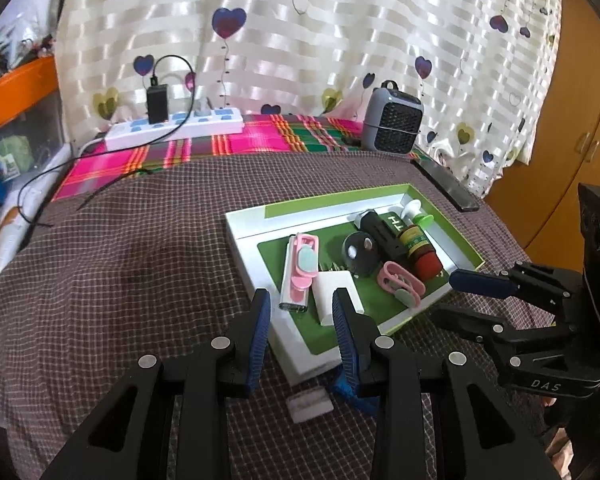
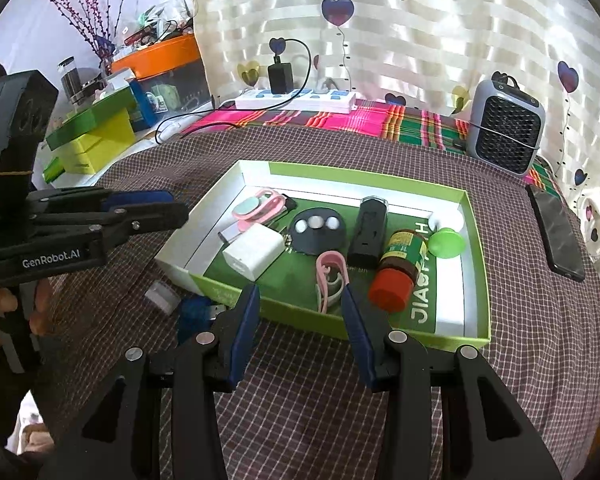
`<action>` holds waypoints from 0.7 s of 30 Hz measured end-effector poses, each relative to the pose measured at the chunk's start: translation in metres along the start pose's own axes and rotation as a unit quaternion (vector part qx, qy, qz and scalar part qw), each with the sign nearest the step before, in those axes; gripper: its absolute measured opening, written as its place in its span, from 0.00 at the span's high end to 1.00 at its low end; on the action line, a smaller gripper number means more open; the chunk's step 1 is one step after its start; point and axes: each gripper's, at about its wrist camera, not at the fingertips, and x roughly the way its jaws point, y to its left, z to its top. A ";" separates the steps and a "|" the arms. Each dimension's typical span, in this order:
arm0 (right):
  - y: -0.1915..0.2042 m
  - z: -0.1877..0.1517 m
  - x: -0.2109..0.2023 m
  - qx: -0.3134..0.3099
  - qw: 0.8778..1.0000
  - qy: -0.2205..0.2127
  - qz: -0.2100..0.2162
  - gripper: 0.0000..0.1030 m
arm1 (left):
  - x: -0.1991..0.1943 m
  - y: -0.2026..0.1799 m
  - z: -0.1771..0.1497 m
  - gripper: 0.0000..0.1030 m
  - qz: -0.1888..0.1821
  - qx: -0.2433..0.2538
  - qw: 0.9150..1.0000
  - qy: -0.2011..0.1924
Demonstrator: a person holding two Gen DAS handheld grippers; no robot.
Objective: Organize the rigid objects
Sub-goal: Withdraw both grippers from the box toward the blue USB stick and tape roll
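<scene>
I have the shallow green-and-white cardboard box [image 2: 482,264] in the middle of the brown checked cloth [image 1: 120,280], its low walls standing all round. Left of it the cloth lies bare and wide, as far as the white power strip [image 1: 180,130] and black cable at the back. On the far side a grey mesh-fronted fan [image 2: 506,136] stands near the box's back corner, and a black phone [image 2: 556,232] lies just beyond its right wall, so room is tight there.

Inside the box I see a white square charger [image 2: 254,256], a black round disc with white buttons [image 2: 318,230], a black oblong case [image 2: 370,232], a brown bottle with a red cap [image 2: 394,276] lying on its side, a green suction cup [image 2: 446,242] and two pink clips [image 2: 330,276].

My left gripper [image 1: 302,320] hangs above the box's near-left corner, jaws partly apart, gripping nothing; the charger shows between them, farther off. My right gripper [image 2: 300,318] hangs over the near wall, jaws moderately parted and empty, one pink clip just beyond the tips.

Outside the box, near its corner, lie a small white cap [image 2: 162,296] and a blue translucent USB stick [image 2: 198,312] on the cloth.
</scene>
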 end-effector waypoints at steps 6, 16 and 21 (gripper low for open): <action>0.010 -0.009 -0.009 0.000 1.000 -0.004 -0.008 0.57 | -0.019 0.001 -0.011 0.70 0.012 -0.006 1.000 -0.015; 0.032 -0.020 -0.012 0.005 1.000 -0.010 -0.009 0.57 | -0.052 0.008 -0.037 0.68 0.043 -0.010 0.998 -0.038; 0.048 -0.024 -0.004 -0.003 1.000 -0.003 -0.005 0.57 | -0.063 0.012 -0.051 0.66 0.057 -0.005 0.998 -0.042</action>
